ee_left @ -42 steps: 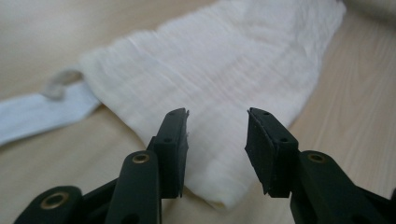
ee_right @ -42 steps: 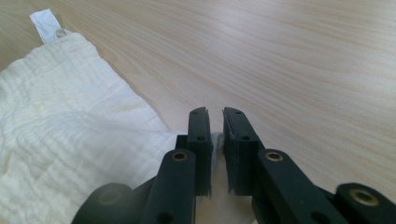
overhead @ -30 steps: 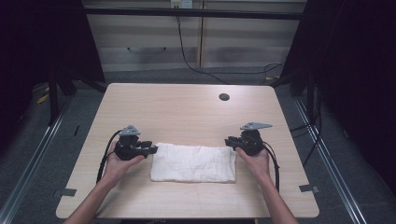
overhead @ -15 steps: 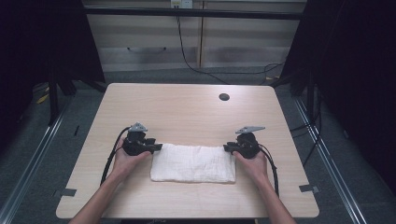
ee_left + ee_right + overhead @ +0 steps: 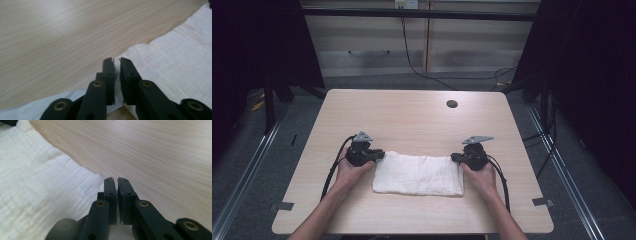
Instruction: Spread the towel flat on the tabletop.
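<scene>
Hands (image 5: 352, 167) low at towel (image 5: 418, 174) far corners (jaws pinching cloth).

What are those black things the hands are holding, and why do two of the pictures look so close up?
A person sits at a wooden table and holds a grabbing tool in each hand: the left tool and the right tool. Each has two black jaws that pinch like tongs. One picture comes from a camera high above the table. The other two come from little cameras riding on the tools, so you look right along the jaws. On the table lies a folded white towel. Both tools have just been closing, each at a far corner of the towel. Their jaws now stand almost together, with the cloth's edge pinched between them. The dark round spot farther back is part of the tabletop.
</scene>
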The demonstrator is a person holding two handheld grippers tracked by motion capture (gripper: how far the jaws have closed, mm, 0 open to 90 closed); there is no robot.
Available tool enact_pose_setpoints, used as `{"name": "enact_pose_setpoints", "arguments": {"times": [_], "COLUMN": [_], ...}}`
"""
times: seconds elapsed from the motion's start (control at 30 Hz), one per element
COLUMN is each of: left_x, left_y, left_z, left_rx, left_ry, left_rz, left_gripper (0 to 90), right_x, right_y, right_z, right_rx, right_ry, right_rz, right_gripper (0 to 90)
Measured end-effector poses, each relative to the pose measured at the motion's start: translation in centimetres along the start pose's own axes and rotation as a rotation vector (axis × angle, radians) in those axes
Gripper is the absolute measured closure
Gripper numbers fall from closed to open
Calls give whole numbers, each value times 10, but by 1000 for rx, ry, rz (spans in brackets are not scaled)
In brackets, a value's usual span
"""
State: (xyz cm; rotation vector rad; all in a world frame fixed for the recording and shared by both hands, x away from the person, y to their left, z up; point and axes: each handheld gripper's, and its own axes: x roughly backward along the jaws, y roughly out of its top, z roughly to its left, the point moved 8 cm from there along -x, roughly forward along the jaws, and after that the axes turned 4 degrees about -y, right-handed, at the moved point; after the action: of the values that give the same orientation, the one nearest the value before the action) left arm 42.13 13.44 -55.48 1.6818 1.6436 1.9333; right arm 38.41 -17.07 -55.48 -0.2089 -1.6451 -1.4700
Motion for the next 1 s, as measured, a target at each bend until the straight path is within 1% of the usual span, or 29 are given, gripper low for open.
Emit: {"name": "enact_pose_setpoints", "arguments": {"times": [0.03, 0.07, 0.1, 0.13, 0.2, 0.27, 0.3, 0.33, 0.37, 0.4, 0.43, 0.47, 0.5, 0.53, 0.57, 0.6, 0.63, 0.67, 0.7, 0.73, 0.77, 0.8, 0.83, 0.9, 0.93, 0.97, 1.0], "left_x": [0, 4, 7, 10, 14, 15, 14, 14, 10, 8, 8, 4, 3, 3, -2, -4, -4, -5, -6, -6, -5, -5, -5, -5, -4, -1, -1], "left_y": [0, 4, 6, 8, 9, 9, 8, 8, 6, 6, 6, 5, 4, 4, 2, 1, 1, 0, 0, 0, -1, -2, -2, -2, -2, 0, 0], "left_z": [0, -1, 0, 0, 1, 2, 5, 5, 7, 7, 7, 6, 5, 5, 3, 3, 3, 2, 1, 1, -1, -2, -2, -2, -2, -2, -2], "left_rx": [0, 21, 25, 32, 38, 46, 57, 57, 76, 73, 73, 75, 62, 62, 51, 44, 44, 35, 26, 26, 1, -22, -21, -25, -20, -8, -8], "left_ry": [0, -24, -21, -29, -33, -36, -27, -27, -18, -20, -20, -7, -9, -9, -4, 3, 3, 3, -2, -2, -18, -10, -16, -11, -12, -22, -22], "left_rz": [0, -30, -45, -60, -72, -76, -75, -75, -72, -64, -64, -51, -40, -40, -18, -8, -8, 3, 1, 1, 7, 17, 17, 13, 7, -10, -10], "left_gripper": [855, 867, 872, 882, 898, 899, 865, 805, 747, 725, 684, 647, 631, 607, 595, 593, 593, 593, 632, 693, 693, 798, 828, 845, 857, 863, 863], "right_x": [0, 2, 3, 4, 6, 7, 9, 9, 9, 8, 8, 6, 6, 6, 6, 6, 6, 6, 7, 7, 7, 9, 9, 10, 10, 11, 11], "right_y": [0, 2, 3, 4, 6, 8, 9, 9, 8, 8, 8, 8, 8, 8, 9, 9, 9, 9, 9, 9, 9, 9, 9, 9, 9, 9, 9], "right_z": [0, 0, 0, -1, -1, -1, -2, -2, -2, -2, -2, -1, 0, 0, 0, 0, 0, 0, 0, 0, 0, -1, -1, -1, -1, -2, -2], "right_rx": [0, -3, -1, 0, -14, -13, -23, -23, -22, -18, -18, -17, -17, -17, -17, -17, -17, -17, -15, -17, -17, -19, -20, -20, -20, -16, -16], "right_ry": [0, 1, 1, -1, 6, 5, 8, 8, 7, 8, 8, 8, 8, 8, 11, 11, 11, 13, 12, 12, 12, 12, 12, 11, 12, 12, 12], "right_rz": [0, -18, -26, -35, -48, -57, -63, -63, -58, -56, -56, -51, -52, -52, -54, -55, -55, -56, -56, -58, -58, -61, -62, -62, -63, -66, -66], "right_gripper": [869, 869, 869, 870, 870, 870, 872, 872, 874, 874, 874, 874, 874, 874, 874, 874, 874, 874, 873, 874, 874, 873, 873, 873, 873, 874, 874]}}
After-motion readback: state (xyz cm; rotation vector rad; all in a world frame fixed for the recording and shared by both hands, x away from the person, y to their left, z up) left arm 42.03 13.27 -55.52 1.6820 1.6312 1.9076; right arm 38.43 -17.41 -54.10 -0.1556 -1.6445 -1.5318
